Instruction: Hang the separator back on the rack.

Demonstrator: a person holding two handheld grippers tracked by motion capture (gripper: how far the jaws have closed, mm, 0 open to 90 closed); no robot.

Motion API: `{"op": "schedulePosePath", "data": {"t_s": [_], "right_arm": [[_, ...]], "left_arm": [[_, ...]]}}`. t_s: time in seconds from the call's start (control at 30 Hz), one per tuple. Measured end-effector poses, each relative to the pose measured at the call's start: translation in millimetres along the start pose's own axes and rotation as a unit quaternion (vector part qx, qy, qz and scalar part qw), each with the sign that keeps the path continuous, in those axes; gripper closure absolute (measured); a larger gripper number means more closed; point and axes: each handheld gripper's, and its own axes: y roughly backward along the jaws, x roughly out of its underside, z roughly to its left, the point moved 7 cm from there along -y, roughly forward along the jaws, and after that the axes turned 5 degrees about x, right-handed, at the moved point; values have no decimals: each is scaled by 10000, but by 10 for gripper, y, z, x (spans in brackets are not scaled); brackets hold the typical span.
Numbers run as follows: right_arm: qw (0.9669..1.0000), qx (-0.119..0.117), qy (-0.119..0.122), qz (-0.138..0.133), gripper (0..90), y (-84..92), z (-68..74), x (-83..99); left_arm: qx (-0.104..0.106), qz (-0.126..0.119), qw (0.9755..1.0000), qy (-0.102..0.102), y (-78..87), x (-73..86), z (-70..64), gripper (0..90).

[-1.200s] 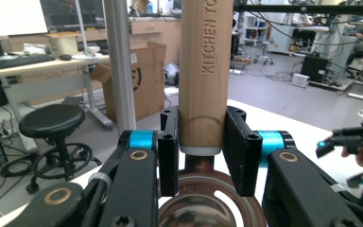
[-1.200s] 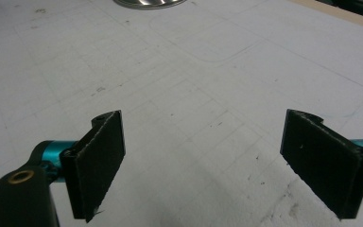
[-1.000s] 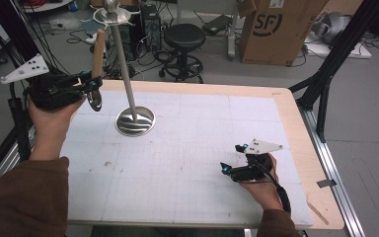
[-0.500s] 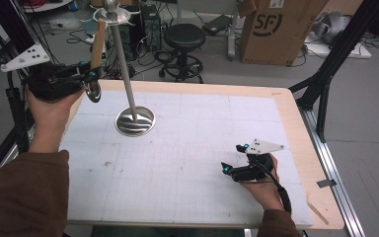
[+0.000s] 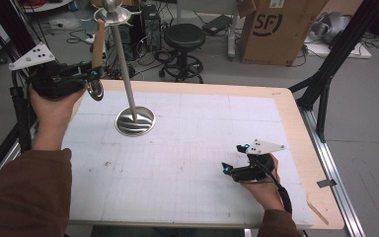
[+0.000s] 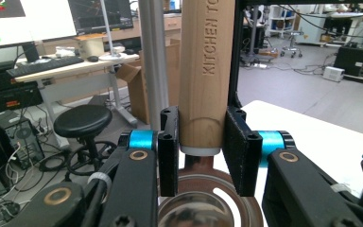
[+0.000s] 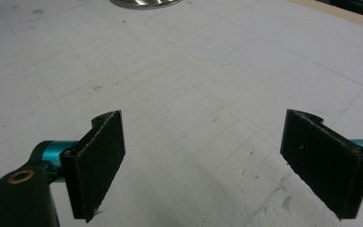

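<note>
1. A ladle (image 5: pixel 96 59) is being held up by the left gripper (image 5: pixel 90 75) above the table's (image 5: pixel 202 148) far left corner, its wooden handle pointing upward and its metal bowl hanging just below the jaws.
2. In the left gripper view, the handle (image 6: pixel 203 71) is being pinched between the two black pads (image 6: pixel 168 151), low down, right above the white collar; the bowl (image 6: pixel 203 208) is being seen beneath.
3. The ladle is being kept just beside the stand (image 5: pixel 134 121), whose round base is resting on the mat near the far left corner and whose pole is rising to a hook ring level with the handle's top.
4. Whether the handle is touching the ring is not being made clear.
5. The right gripper (image 5: pixel 232 165) is being rested low over the mat near the right near corner, well apart from the stand.
6. Its jaws are being kept spread wide, with nothing between them; bare mat (image 7: pixel 194 118) is being seen in the gap.
</note>
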Motion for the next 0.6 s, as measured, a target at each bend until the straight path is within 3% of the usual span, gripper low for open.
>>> {"op": "schedulePosePath", "data": {"t_s": [0.6], "right_arm": [[10000, 1, -6, -9, 134, 7, -4, 3]], "left_arm": [[-144, 40, 9999, 51, -66, 46, 71, 690]]}}
